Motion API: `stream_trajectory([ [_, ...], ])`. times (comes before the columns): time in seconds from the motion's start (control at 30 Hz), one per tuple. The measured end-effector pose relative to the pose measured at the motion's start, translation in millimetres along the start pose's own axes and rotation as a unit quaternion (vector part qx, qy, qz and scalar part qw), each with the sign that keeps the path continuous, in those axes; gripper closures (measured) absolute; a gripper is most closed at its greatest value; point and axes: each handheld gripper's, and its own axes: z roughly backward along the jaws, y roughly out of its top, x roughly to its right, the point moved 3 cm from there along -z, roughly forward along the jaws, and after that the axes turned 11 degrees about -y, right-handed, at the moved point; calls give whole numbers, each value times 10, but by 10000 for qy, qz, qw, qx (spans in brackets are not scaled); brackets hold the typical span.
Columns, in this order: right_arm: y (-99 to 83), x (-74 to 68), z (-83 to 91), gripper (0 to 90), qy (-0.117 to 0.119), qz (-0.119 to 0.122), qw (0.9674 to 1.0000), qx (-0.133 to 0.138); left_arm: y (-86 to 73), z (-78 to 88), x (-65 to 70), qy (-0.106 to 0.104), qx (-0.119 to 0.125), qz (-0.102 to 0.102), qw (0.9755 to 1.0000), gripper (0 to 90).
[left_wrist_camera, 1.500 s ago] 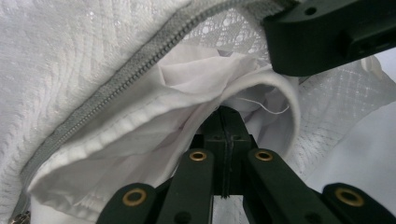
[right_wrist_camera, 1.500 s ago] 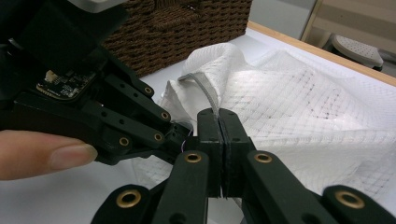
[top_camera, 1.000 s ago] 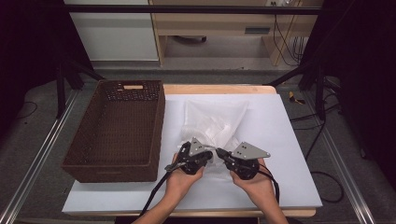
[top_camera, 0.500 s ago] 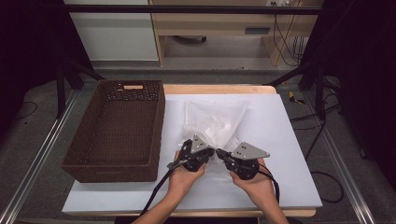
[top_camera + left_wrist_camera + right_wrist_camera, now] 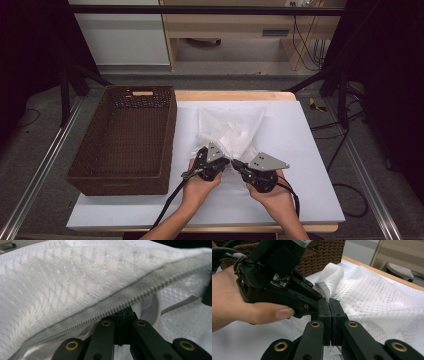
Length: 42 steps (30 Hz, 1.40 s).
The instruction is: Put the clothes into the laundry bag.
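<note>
A white sheet covers the wooden counter [image 5: 310, 150], with dark floor and metal rails around it. At the left stands a deep rectangular brown wicker basket [image 5: 125, 142], with nothing visible inside. Just beside it, mid-counter, lies a white mesh laundry bag [image 5: 232, 132], soft and crumpled, its netting woven in small squares, a grey zipper [image 5: 140, 293] running along its edge. The left tongs [image 5: 224, 163] are clamped shut on the zipper edge; the right tongs [image 5: 329, 305], touching them, pinch the same edge closed.
</note>
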Motion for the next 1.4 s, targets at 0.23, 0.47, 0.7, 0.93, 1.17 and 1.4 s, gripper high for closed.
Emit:
stream_trajectory([
  [0.23,-16,5,-12,896,15,-7,10000,-41,8,-36,-31,32,16,7,10000,900],
  [0.47,-34,26,-29,896,21,-86,9999,-77,23,-84,-65,76,10,-8,10000,900],
  [0.7,-39,72,-26,896,23,-206,9998,-53,54,-159,-83,160,60,-53,9998,900],
  [0.93,-41,85,-27,896,5,-223,9997,-63,57,-188,-116,171,76,-58,9998,900],
  [1.17,-50,105,-25,896,2,-282,9996,-85,60,-230,-127,234,154,-172,9995,900],
  [1.4,-57,118,-31,896,-17,-283,9996,-92,80,-253,-146,214,149,-145,9996,900],
])
